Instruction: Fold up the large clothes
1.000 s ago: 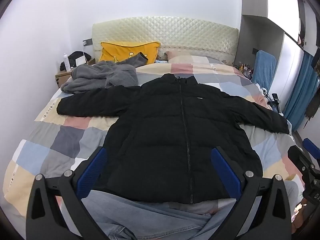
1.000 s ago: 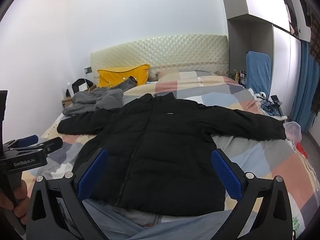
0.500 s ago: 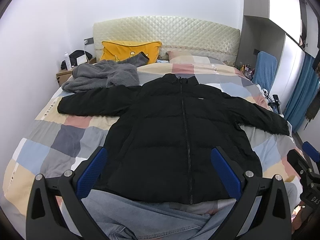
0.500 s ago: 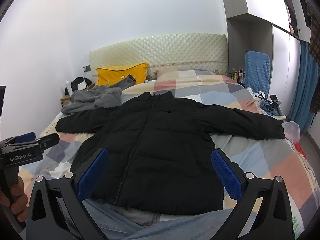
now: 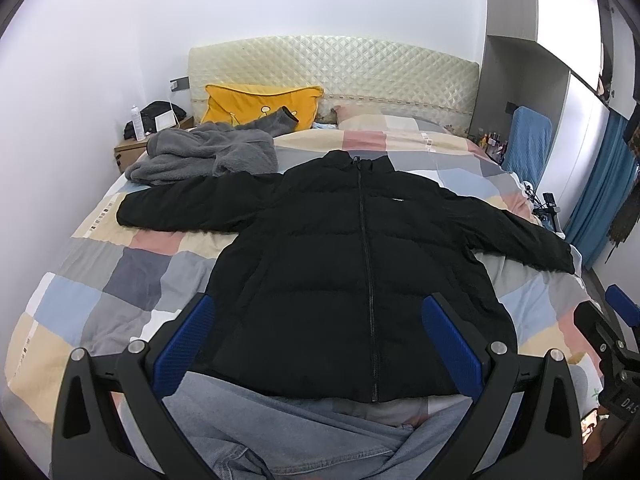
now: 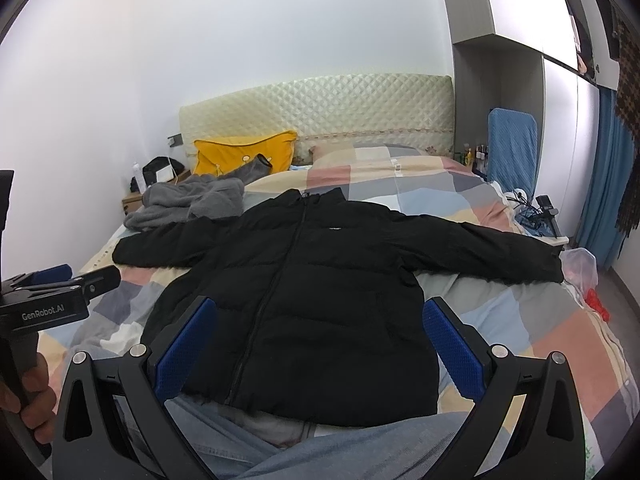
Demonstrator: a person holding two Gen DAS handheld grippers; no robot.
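A black puffer jacket (image 5: 360, 264) lies face up and zipped on the bed (image 5: 120, 272), spread flat over a patchwork quilt, collar toward the quilted headboard (image 5: 332, 68) and hem toward the cameras. Both sleeves are extended outward; the one on the right of the view reaches the bed's edge. The hem rests on a piece of light blue denim (image 5: 280, 432) at the near end of the bed. The left gripper (image 5: 320, 344) is held above the hem region, jaws wide apart, nothing between the blue pads (image 5: 184, 344), no contact with the jacket. The right gripper (image 6: 320, 344) is likewise raised over the lower jacket, jaws wide apart and unloaded. In the right wrist view the left gripper appears at the left margin, its handle in the person's hand (image 6: 32, 400); in the left wrist view the right gripper shows at the right margin. A crumpled grey fleece garment (image 5: 204, 156) lies near the head of the bed, just beside the jacket's sleeve on that side; whether they touch cannot be determined. A yellow pillow (image 5: 260, 104) leans against the headboard. A nightstand (image 5: 128, 152) stands beside the bed.
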